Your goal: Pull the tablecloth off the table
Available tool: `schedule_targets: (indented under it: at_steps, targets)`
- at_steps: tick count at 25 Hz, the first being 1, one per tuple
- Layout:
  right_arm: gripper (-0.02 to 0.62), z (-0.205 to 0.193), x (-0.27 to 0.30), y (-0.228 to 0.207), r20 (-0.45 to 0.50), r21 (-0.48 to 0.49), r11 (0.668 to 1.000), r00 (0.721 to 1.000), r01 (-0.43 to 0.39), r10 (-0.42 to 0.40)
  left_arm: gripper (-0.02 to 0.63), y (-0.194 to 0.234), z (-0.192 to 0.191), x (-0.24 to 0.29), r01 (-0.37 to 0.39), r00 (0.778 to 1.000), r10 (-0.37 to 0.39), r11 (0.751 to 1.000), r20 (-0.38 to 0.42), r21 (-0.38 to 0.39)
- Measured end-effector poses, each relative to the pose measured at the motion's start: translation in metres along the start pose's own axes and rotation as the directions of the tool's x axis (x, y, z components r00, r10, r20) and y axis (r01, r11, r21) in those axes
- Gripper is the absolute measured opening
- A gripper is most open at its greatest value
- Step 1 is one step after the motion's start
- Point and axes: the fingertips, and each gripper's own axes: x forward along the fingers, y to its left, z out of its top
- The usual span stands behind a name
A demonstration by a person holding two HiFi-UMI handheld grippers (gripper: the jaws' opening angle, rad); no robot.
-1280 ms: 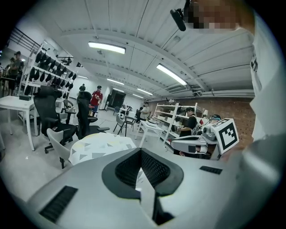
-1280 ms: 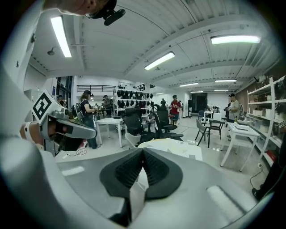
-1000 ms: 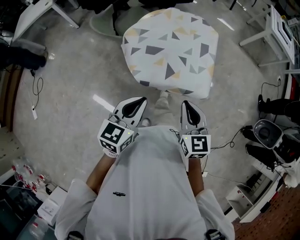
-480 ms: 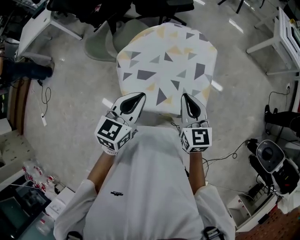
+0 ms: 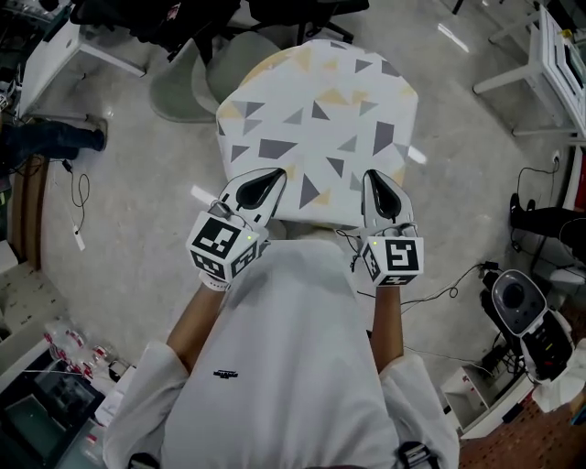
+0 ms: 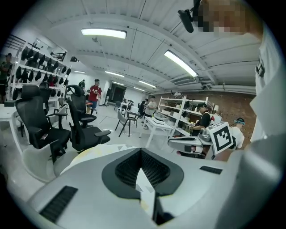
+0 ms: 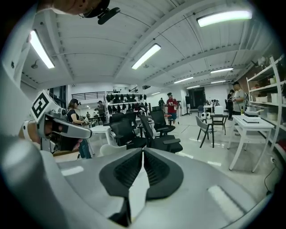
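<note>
A small table wears a white tablecloth (image 5: 316, 119) printed with grey and yellow triangles; it hangs over every edge. Both grippers hover above its near edge, pointing away from me. My left gripper (image 5: 273, 175) is over the near-left corner, shut, with nothing pinched. My right gripper (image 5: 374, 178) is over the near-right corner; its jaws are only beginning to open, tips still together, nothing between them. In the left gripper view the left gripper (image 6: 141, 150) shows closed tips with cloth (image 6: 87, 157) below. The right gripper (image 7: 143, 151) looks level into the room.
A pale green chair (image 5: 183, 78) stands left of the table's far side, black office chairs (image 5: 302, 11) behind it. White desks (image 5: 55, 55) sit at upper left and upper right. Cables (image 5: 458, 279) and a round device (image 5: 515, 300) lie on the floor at right.
The table has come nearer to me: the grippers, short of its near edge a second ago, now overlap that edge. Both stay closed and side by side.
</note>
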Motion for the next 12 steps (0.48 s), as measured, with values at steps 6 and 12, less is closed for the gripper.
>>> schedule_targets:
  at_steps: [6, 12]
  targets:
    - [0.066, 0.005, 0.035, -0.024, -0.025, -0.027, 0.999, 0.999, -0.037, 0.037, 0.006, 0.021, 0.015, 0.028, -0.003, 1.000, 0.003, 1.000, 0.015, -0.014]
    - [0.123, -0.005, 0.088, -0.073, -0.095, -0.070, 0.995, 0.994, -0.066, 0.059, 0.006, 0.036, 0.016, 0.078, 0.005, 1.000, -0.006, 0.999, -0.015, -0.036]
